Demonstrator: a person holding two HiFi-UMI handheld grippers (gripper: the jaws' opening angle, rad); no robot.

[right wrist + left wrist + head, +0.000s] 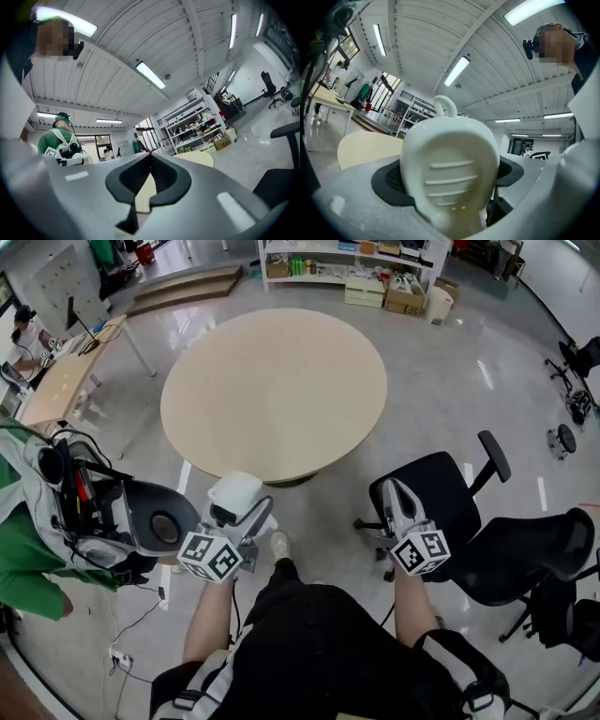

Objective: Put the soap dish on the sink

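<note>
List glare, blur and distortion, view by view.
Head view: lamp glare streaks the floor, edges bend. Left gripper view: the soap dish looms soft and close, the ceiling lamp is blown out. Right gripper view: fisheye curves the ceiling, the right tool near the lens is blurred.

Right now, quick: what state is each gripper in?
Left gripper: jaws closed on the white soap dish.
Right gripper: jaws closed, holding nothing.
</note>
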